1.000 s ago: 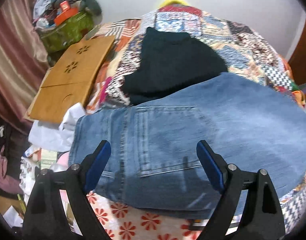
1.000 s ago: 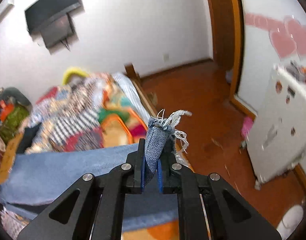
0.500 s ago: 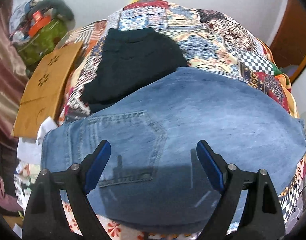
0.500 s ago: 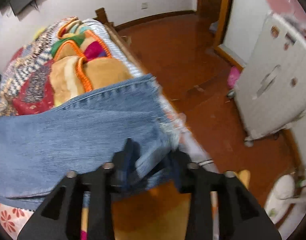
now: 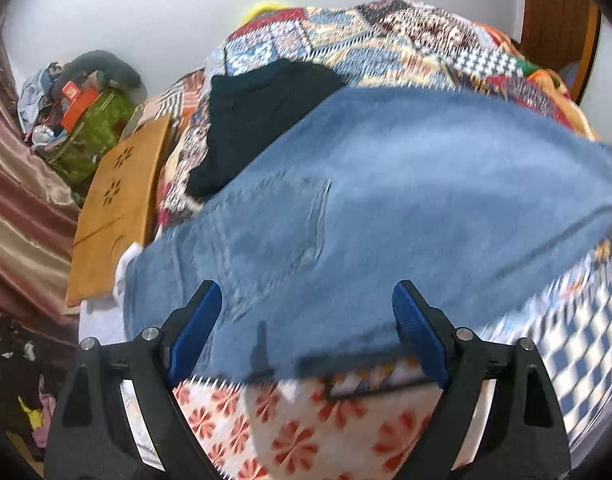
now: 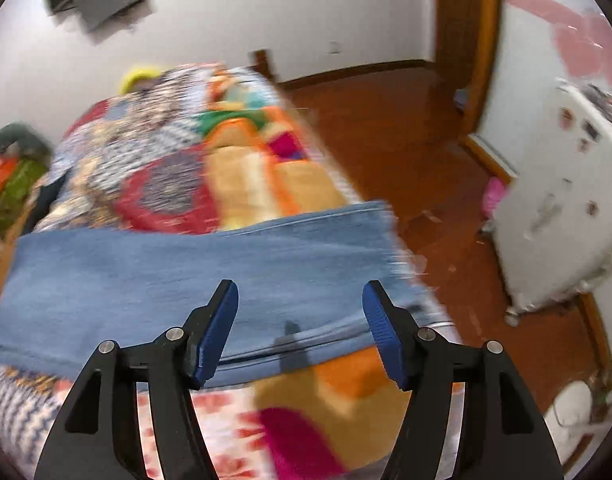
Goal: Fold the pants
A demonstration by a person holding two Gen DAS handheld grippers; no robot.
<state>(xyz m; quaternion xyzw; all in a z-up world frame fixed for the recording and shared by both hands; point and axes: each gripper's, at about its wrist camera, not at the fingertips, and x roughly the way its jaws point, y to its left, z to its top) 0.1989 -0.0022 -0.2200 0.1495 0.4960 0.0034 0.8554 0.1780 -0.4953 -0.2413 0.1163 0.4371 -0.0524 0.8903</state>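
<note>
Nearest in the left wrist view, the left gripper (image 5: pixel 304 320) is hanging with its blue fingers (image 5: pixel 194 330) spread wide and nothing clamped between them; they are straddling the near edge of the jeans (image 5: pixel 386 208) without pressing on the cloth. That spacing suits a hand that is lining up over the waist end, near the back pocket (image 5: pixel 278 224), rather than one that is carrying anything.

In the right wrist view, the right gripper (image 6: pixel 300 330) is opening, its fingers (image 6: pixel 216 332) parting above the near seam of the jeans (image 6: pixel 194 276). No denim is caught between them; the cloth is lying flat below. Judging by that, the leg end is being let go so it can settle on the bed.

The jeans themselves are lying lengthwise across the bed's near side on the patchwork quilt (image 5: pixel 386 44), apparently already doubled leg over leg, with the frayed hem (image 6: pixel 398 240) reaching towards the bed's edge by the wooden floor (image 6: pixel 386 132). Spread like that, they are probably ready for a crosswise fold.

Just beyond the waist end, a folded black garment (image 5: pixel 262 120) is resting on the quilt, its near edge touching or slipping under the denim. Beside the bed, a wooden board (image 5: pixel 118 208) with cut-out flowers is leaning by the quilt, and farther off a green bag (image 5: pixel 90 136) is sitting against the wall.
</note>
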